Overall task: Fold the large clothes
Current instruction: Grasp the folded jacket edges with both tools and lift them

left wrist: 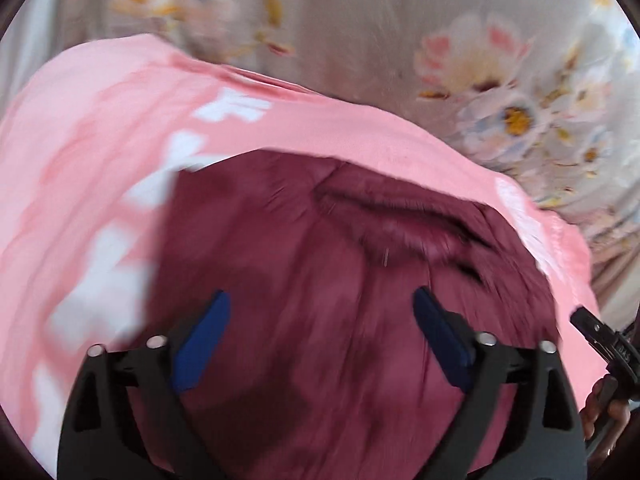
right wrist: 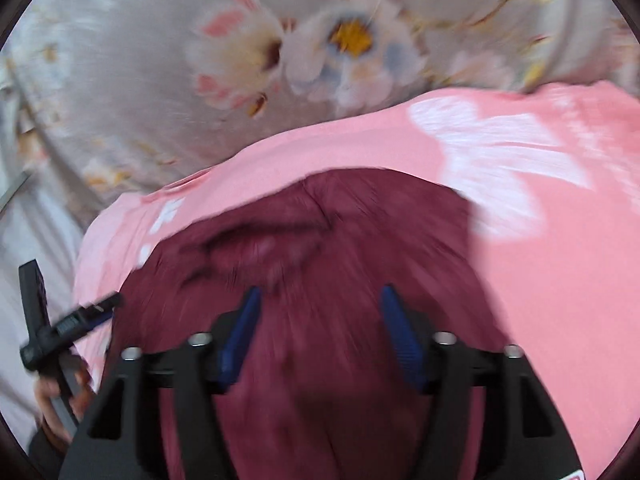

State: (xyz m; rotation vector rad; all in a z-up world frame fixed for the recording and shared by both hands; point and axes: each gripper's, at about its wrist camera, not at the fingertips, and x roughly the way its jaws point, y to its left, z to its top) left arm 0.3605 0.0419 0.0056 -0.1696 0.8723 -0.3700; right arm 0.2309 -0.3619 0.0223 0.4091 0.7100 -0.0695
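Jaws of both the left gripper (left wrist: 322, 312) and right gripper (right wrist: 320, 312) spread, empty, above the dark maroon garment (left wrist: 320, 280), lying on pink white-printed cloth (left wrist: 100, 120), floral grey bedsheet (left wrist: 400, 20) beneath.

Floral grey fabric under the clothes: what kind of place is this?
Probably a bed in a home. The grey floral sheet looks like soft, creased bedding, and a maroon garment lies on a pink garment with white print spread over it.

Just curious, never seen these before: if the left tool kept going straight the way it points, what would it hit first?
Most likely the maroon garment: it fills the view between and beyond the left tool's open jaws, lying on the pink garment. The picture is blurred, so depth is uncertain.
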